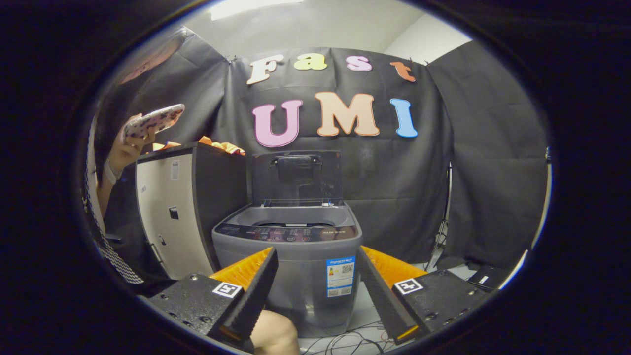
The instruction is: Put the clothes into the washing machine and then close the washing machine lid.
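A grey top-loading washing machine [291,256] stands straight ahead of my fingers with its dark lid [297,176] raised upright at the back. Orange clothes [224,146] lie on top of the tall cabinet [185,212] just left of the machine. My gripper [315,256] is open, fingers spread wide with nothing between them, held low in front of the machine's front panel and well short of the clothes.
A person stands left of the cabinet, a hand [125,148] holding up a phone [154,120]. Cables [345,340] lie on the floor below the machine. A dark flat object [485,277] rests on the floor at the right, near a stand leg [438,236].
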`<state>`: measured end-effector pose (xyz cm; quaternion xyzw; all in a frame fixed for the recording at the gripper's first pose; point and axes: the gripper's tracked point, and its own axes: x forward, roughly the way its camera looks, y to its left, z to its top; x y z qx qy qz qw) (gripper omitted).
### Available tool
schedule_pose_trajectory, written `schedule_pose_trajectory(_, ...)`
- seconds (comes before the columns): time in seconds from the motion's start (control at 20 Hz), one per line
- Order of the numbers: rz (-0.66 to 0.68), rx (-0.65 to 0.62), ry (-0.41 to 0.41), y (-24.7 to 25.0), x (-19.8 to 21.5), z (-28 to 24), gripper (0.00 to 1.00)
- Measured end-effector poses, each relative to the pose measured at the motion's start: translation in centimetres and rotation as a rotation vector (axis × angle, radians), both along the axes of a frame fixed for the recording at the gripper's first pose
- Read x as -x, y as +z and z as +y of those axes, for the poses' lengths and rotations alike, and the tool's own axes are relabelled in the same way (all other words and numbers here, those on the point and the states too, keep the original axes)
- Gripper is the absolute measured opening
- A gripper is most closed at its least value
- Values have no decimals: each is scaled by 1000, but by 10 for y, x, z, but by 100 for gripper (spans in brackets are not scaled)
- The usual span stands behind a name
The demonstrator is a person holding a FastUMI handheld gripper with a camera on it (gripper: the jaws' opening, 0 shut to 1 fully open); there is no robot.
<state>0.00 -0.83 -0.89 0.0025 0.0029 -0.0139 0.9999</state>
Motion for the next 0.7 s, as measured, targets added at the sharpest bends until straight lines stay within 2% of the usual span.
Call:
schedule_pose_trajectory(0.3,-31,-20,-45,11,-4,-4,96)
schedule_pose_trajectory(0.55,-104,-39,-65,68,-23,8,96)
schedule_pose_trajectory(0.7,-110,-78,-12,105,-40,31,95)
